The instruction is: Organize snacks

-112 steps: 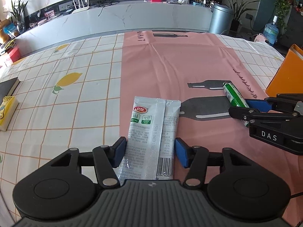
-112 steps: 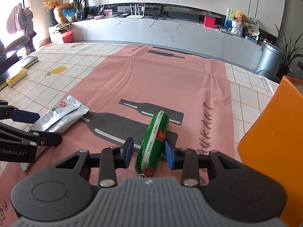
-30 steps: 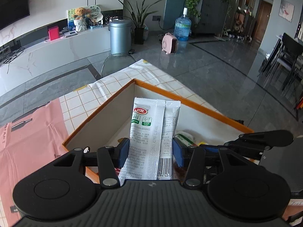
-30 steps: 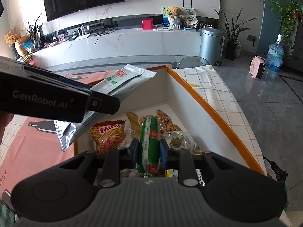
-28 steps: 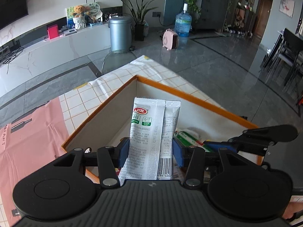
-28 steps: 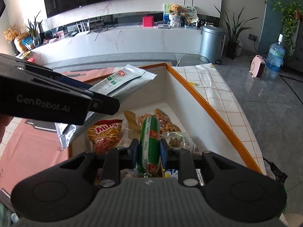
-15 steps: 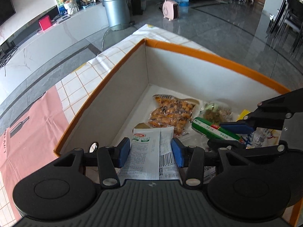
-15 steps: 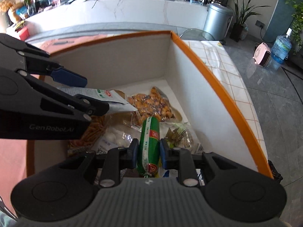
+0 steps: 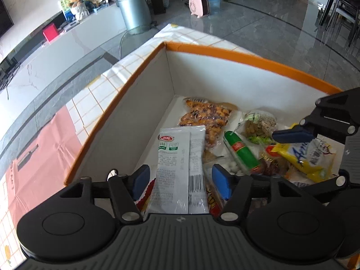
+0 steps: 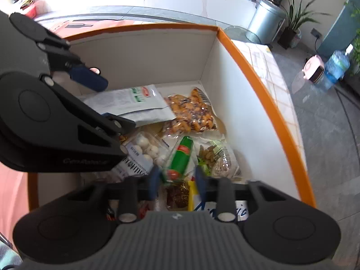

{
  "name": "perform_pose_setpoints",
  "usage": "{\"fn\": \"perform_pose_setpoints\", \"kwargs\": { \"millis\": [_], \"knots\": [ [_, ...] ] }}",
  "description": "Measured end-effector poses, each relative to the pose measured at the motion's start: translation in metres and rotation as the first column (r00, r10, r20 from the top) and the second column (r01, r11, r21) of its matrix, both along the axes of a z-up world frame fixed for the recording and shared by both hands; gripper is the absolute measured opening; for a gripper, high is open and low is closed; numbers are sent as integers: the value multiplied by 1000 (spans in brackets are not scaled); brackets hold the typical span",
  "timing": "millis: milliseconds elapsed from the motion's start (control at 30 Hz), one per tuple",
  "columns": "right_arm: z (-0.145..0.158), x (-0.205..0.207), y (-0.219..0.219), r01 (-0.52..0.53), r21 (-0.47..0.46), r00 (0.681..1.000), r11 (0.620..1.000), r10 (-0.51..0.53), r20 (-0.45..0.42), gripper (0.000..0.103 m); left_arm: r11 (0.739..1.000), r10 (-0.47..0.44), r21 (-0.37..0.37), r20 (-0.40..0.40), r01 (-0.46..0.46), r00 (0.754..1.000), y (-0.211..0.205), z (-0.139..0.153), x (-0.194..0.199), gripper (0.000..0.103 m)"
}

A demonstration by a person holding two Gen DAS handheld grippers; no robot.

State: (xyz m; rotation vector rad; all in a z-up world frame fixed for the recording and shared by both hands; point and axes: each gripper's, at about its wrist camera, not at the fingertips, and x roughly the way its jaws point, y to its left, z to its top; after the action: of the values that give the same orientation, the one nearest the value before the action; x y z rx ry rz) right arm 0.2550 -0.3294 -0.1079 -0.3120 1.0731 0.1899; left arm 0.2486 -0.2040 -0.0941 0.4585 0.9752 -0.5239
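An orange-rimmed box with white walls holds several snack packs. My left gripper is open over the box; the white sachet lies loose between its blue pads, free of both, resting on the snacks, and shows in the right wrist view. My right gripper is open; the green sausage lies on the pile just ahead of its fingers, also seen in the left wrist view.
In the box lie an orange nut pack, a clear pack of raisins, white balls in a pack and a yellow-white bag. The pink cloth lies left of the box; a grey bin stands beyond.
Both grippers have opened inside the box. The sachet and the green sausage have dropped from the pads onto the snack pile.
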Motion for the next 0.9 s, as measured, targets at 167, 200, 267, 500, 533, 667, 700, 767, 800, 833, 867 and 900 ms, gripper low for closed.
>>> {"fn": "perform_pose_setpoints", "kwargs": {
  "millis": [167, 200, 267, 500, 533, 667, 700, 767, 800, 833, 867, 900],
  "knots": [
    [20, -16, 9, -21, -41, 999, 999, 22, 32, 54, 1000, -6, -17, 52, 7, 999, 4, 29, -17, 82],
    [27, -17, 7, -19, -42, 999, 999, 20, 39, 57, 1000, -8, -27, 63, 9, 998, 6, 36, -21, 84],
    [39, -25, 9, -17, -49, 997, 999, 21, 69, 64, 999, -4, -38, 89, 7, 996, 7, 49, -29, 84],
    [86, -61, 9, 31, 0, 981, 1000, -31, 190, 71, 997, 55, -61, 210, -43, 976, 22, 93, -58, 84],
    [92, -68, 8, 44, 19, 975, 999, -47, 215, 72, 996, 70, -74, 222, -55, 972, 27, 100, -64, 84],
    [117, -97, 7, 85, 139, 947, 987, -123, 295, 76, 986, 133, -134, 274, -99, 953, 49, 125, -91, 86],
    [122, -104, 8, 93, 168, 941, 981, -142, 306, 77, 983, 150, -149, 286, -111, 946, 55, 130, -98, 87],
    [129, -120, 12, 105, 210, 929, 972, -172, 327, 80, 974, 185, -182, 306, -134, 934, 68, 140, -114, 88],
    [133, -128, 16, 108, 222, 921, 969, -181, 345, 80, 970, 203, -197, 314, -145, 928, 74, 144, -121, 88],
    [136, -136, 20, 106, 228, 913, 968, -186, 363, 80, 965, 222, -210, 321, -160, 921, 80, 147, -129, 89],
    [140, -145, 24, 106, 234, 904, 966, -192, 381, 81, 960, 241, -221, 326, -175, 914, 86, 151, -136, 89],
    [142, -153, 31, 109, 240, 896, 965, -200, 397, 82, 954, 260, -232, 331, -189, 907, 92, 154, -143, 89]
  ]
}}
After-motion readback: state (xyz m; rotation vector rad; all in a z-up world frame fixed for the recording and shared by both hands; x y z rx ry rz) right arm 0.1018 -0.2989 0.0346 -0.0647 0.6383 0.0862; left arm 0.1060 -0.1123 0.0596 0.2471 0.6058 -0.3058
